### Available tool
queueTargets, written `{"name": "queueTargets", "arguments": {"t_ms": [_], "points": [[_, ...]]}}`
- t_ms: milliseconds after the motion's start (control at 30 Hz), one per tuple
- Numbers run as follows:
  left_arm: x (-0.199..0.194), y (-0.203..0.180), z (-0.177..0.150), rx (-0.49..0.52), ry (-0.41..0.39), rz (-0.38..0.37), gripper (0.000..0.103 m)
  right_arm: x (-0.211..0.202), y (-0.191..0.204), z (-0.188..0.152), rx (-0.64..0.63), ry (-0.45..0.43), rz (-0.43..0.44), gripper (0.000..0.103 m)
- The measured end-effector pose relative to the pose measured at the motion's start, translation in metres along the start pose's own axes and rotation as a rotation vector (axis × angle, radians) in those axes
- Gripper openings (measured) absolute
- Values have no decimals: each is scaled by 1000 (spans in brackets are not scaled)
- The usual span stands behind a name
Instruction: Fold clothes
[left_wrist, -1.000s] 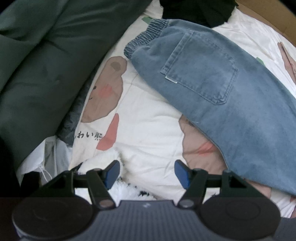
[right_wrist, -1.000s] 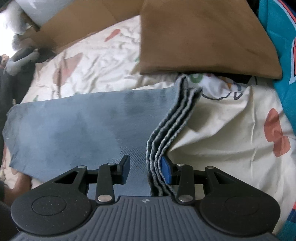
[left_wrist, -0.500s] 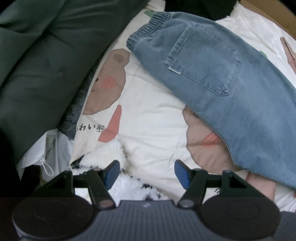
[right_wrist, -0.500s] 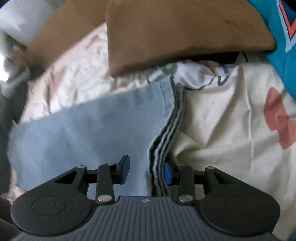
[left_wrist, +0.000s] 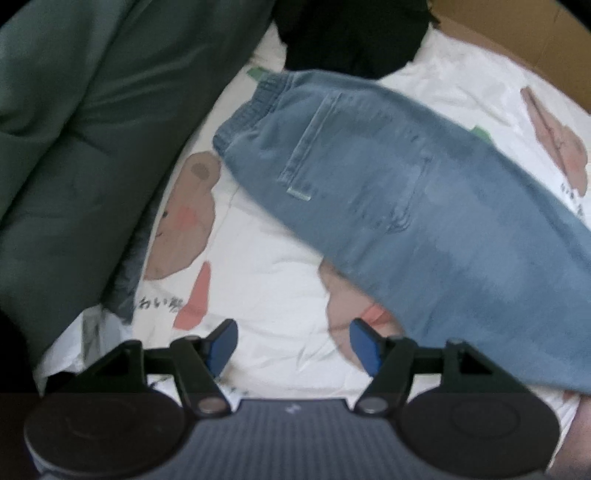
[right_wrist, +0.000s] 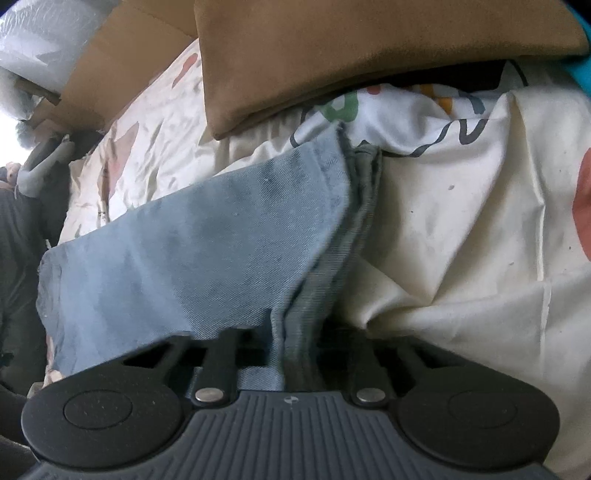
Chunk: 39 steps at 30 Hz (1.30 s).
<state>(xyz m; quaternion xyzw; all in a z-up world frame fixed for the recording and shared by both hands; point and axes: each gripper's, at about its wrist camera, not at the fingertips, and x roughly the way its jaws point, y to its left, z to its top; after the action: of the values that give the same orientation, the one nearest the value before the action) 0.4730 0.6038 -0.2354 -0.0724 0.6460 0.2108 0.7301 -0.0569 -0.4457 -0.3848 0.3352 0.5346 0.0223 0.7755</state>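
Denim jeans (right_wrist: 192, 258) hem pinched, hiding right gripper (right_wrist: 291, 343) tips | left gripper (left_wrist: 291, 343) spread, view blurred

Both wrist views look closely down on the same jeans (left_wrist: 424, 206).

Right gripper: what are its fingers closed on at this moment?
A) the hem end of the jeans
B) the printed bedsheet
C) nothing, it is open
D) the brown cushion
A: in the right wrist view the right gripper has its fingers closed on the stacked hem edges of the jeans, while the brown cushion lies apart, farther away on the sheet.
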Motion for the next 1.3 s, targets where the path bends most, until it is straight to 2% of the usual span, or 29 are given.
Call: {"name": "queueTargets", "arguments": {"t_ms": [367, 767, 833, 900, 1000, 1167, 1300], "points": [[22, -35, 1, 81, -107, -143, 69, -44, 43, 13, -6, 51, -31, 9], [38, -88, -5, 203, -228, -340, 69, -109, 147, 50, -80, 103, -49, 9], [42, -98, -9, 228, -225, -388, 63, -116, 166, 55, -94, 113, -52, 9], [48, -108, -14, 253, -203, -436, 45, -122, 184, 58, -106, 121, -58, 9], [60, -120, -22, 279, -160, -480, 26, -131, 210, 63, -130, 119, -55, 9], [77, -134, -35, 309, -101, -536, 13, -143, 240, 69, -162, 113, -48, 9], [91, -145, -45, 328, -59, -572, 11, -151, 257, 72, -191, 115, -45, 9]]}}
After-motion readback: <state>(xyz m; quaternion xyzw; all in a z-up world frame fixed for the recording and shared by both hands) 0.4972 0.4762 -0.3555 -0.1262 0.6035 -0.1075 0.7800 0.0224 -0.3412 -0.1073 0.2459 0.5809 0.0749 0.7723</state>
